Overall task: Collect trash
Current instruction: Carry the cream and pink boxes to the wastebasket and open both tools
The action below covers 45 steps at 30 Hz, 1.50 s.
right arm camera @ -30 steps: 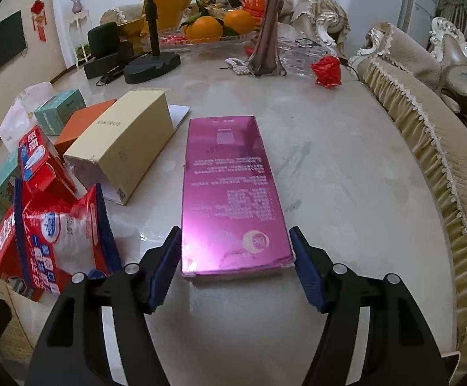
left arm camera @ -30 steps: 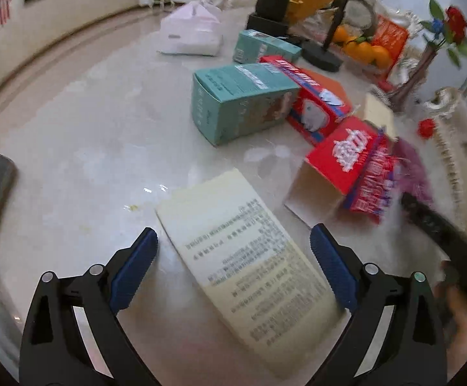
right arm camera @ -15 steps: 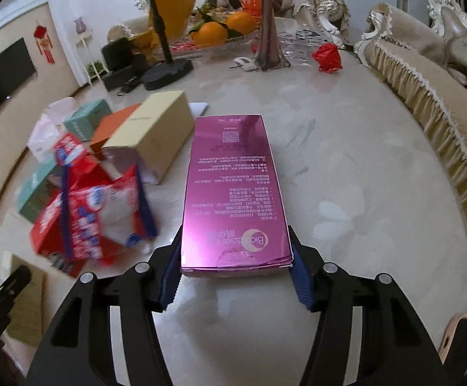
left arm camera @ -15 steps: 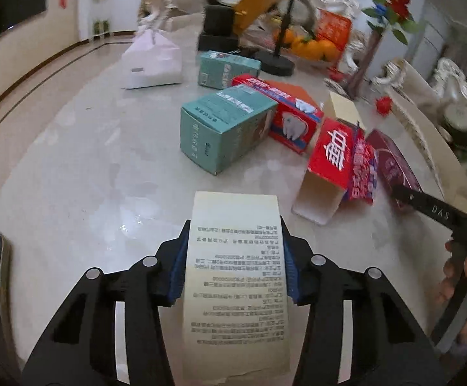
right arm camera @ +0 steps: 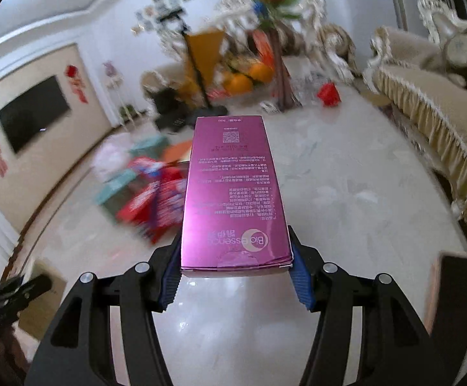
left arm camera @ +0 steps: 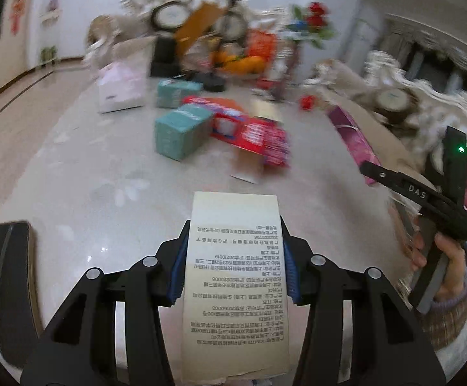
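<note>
My left gripper [left arm camera: 233, 263] is shut on a cream box [left arm camera: 233, 276] with black print and holds it above the marble table [left arm camera: 88, 167]. My right gripper [right arm camera: 235, 267] is shut on a shiny magenta box [right arm camera: 233, 193] and holds it lifted off the table [right arm camera: 346, 193]. The magenta box [left arm camera: 352, 132] and the right gripper's body [left arm camera: 426, 199] also show at the right of the left wrist view. More boxes stay on the table: two teal ones [left arm camera: 182, 128], a red one [left arm camera: 249, 128] and a red packet [left arm camera: 275, 144].
A white tissue pack [left arm camera: 120, 87], a black stand, oranges [left arm camera: 243, 61] and a vase of roses [left arm camera: 310, 22] stand at the table's far end. A dark phone [left arm camera: 11, 283] lies at the near left. A fringed sofa [right arm camera: 442, 122] runs along the right.
Both grippers closed on their boxes and lifted them off the table. The views now tilt up and show more of the room.
</note>
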Each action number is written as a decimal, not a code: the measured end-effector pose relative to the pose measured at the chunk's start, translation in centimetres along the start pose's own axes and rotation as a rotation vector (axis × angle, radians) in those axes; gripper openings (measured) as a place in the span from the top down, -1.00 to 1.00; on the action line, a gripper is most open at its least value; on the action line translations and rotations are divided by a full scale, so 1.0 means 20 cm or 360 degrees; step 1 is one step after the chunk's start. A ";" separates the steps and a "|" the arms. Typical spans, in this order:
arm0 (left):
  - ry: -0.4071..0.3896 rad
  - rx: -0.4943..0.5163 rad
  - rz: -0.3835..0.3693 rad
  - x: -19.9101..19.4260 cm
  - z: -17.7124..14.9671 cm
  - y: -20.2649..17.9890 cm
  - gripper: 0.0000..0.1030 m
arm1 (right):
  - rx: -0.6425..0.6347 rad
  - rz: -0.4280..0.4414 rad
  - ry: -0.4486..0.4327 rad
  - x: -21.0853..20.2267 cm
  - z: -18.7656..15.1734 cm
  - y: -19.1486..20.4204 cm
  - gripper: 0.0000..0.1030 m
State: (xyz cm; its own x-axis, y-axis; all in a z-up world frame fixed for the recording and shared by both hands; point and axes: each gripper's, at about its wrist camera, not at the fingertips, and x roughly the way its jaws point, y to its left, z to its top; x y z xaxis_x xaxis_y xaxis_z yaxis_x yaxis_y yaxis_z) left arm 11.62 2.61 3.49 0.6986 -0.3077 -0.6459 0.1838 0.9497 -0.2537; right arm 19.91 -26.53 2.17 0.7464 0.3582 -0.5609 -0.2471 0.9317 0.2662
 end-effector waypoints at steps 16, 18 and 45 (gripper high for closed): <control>0.0589 0.0228 -0.0260 -0.05 -0.84 -0.29 0.07 | 0.0184 0.0616 0.0666 -0.60 -0.83 0.11 -0.07; 0.0661 0.0218 -0.0216 0.01 -0.91 -0.28 0.07 | 0.0190 0.0602 0.0758 -0.58 -0.92 0.09 -0.07; 0.0541 0.0279 -0.0160 0.12 -0.82 -0.20 -0.74 | -0.0113 0.0121 0.0479 -0.40 -0.78 0.20 -0.15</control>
State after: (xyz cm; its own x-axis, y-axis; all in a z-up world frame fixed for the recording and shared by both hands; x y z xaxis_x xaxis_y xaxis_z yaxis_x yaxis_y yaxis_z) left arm 1.18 -2.87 -8.75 0.4078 -0.3736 -0.8331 0.3755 0.9003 -0.2200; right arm 3.30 -24.74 -4.60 0.5105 0.4187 -0.7510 -0.3453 0.8997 0.2669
